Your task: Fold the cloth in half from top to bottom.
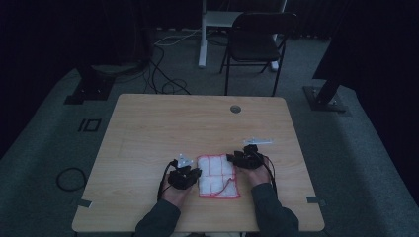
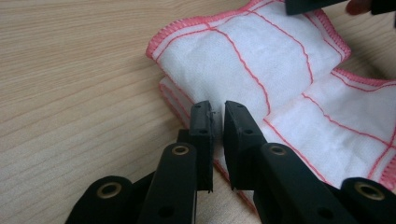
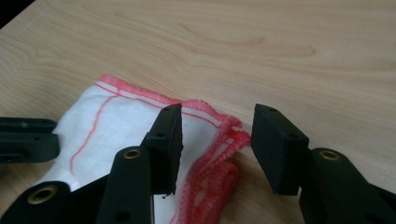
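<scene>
Folded cloth (image 1: 218, 176) flat on the table (image 1: 163, 123), toward the near edge. Left gripper (image 1: 191, 174) at the cloth's left edge, right gripper (image 1: 236, 159) at its far right corner. Chair (image 1: 257, 39) beyond the table.

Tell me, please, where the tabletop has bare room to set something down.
The far half of the wooden table, between the cable hole and the folded cloth, is bare, as is the left strip. It is crowded near the front edge, where both tongs flank the cloth.

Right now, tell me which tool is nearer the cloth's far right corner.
Right. The right tool stands open around that corner of the cloth, pads off it. The left tool sits at the cloth's opposite, left edge.
</scene>
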`<state>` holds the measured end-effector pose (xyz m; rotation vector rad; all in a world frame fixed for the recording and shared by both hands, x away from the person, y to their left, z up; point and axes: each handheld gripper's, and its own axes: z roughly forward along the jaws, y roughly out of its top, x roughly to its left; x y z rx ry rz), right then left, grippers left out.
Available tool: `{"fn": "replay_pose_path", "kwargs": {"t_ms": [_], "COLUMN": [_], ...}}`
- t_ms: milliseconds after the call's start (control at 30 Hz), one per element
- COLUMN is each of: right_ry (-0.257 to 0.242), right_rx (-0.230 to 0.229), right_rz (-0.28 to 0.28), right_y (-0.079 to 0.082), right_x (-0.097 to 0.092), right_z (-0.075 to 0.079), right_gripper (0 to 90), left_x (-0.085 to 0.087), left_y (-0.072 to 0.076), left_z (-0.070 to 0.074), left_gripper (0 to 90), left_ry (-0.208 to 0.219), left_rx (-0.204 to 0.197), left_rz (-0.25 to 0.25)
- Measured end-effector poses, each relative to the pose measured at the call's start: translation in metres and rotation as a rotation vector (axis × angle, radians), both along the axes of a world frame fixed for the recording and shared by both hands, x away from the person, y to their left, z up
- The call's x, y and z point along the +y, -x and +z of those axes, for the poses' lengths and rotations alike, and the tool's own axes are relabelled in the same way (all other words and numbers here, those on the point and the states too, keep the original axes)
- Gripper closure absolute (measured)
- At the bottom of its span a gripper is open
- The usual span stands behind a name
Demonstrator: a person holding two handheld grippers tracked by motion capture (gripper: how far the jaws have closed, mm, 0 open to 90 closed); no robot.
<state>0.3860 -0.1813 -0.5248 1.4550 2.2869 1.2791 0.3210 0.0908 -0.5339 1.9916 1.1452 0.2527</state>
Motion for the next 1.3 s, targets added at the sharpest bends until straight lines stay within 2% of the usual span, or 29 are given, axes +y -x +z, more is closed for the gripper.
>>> {"fn": "replay_pose_path", "kwargs": {"t_ms": [67, 167, 267, 367, 533, 600, 667, 767, 900, 967, 1033, 1200, 1300], "right_ry": [-0.023, -0.044, -0.028, -0.014, -0.004, 0.001, 0.003, 0.003, 0.004, 0.006, 0.008, 0.008, 0.009], "right_rx": [0.028, 0.043, 0.027, 0.005, -0.018, -0.027, -0.029, -0.029, -0.032, -0.034, -0.039, -0.043, -0.043], "right_rz": [0.002, 0.019, 0.032, 0.037, 0.047, 0.052, 0.055, 0.059, 0.061, 0.064, 0.064, 0.067, 0.068], "right_y": [-0.002, -0.002, 0.000, 0.002, 0.005, 0.006, 0.007, 0.007, 0.007, 0.007, 0.008, 0.009, 0.009], "right_x": [0.000, -0.001, -0.001, 0.000, 0.001, 0.001, 0.002, 0.003, 0.003, 0.002, 0.002, 0.002, 0.002], "right_z": [-0.004, -0.004, -0.002, 0.001, 0.004, 0.006, 0.006, 0.006, 0.006, 0.007, 0.007, 0.008, 0.009], "right_gripper": [55.2, 66.1, 76.6, 84.0, 86.9, 87.5, 88.0, 88.3, 88.2, 88.3, 88.2, 88.2, 88.1], "left_x": [0.001, 0.001, 0.002, 0.005, 0.011, 0.011, 0.009, 0.005, 0.000, -0.002, -0.005, -0.007, -0.009], "left_y": [0.000, 0.000, -0.001, -0.004, -0.018, -0.027, -0.036, -0.049, -0.064, -0.066, -0.068, -0.070, -0.070], "left_z": [0.000, 0.000, 0.002, 0.008, 0.021, 0.023, 0.024, 0.020, 0.010, 0.007, 0.005, 0.003, 0.004], "left_gripper": [81.6, 80.7, 77.4, 71.8, 67.1, 63.9, 60.8, 57.7, 53.4, 52.0, 49.9, 50.5, 57.8], "left_ry": [0.002, 0.002, 0.004, 0.030, 0.042, 0.051, 0.042, 0.030, 0.043, 0.058, 0.039, 0.055, 0.062], "left_rx": [0.003, 0.002, 0.001, -0.011, -0.039, -0.044, -0.049, -0.033, 0.026, 0.048, 0.057, 0.082, 0.100], "left_rz": [0.001, 0.001, -0.001, 0.014, 0.052, 0.055, 0.062, 0.070, 0.076, 0.071, 0.062, 0.051, 0.038]}}
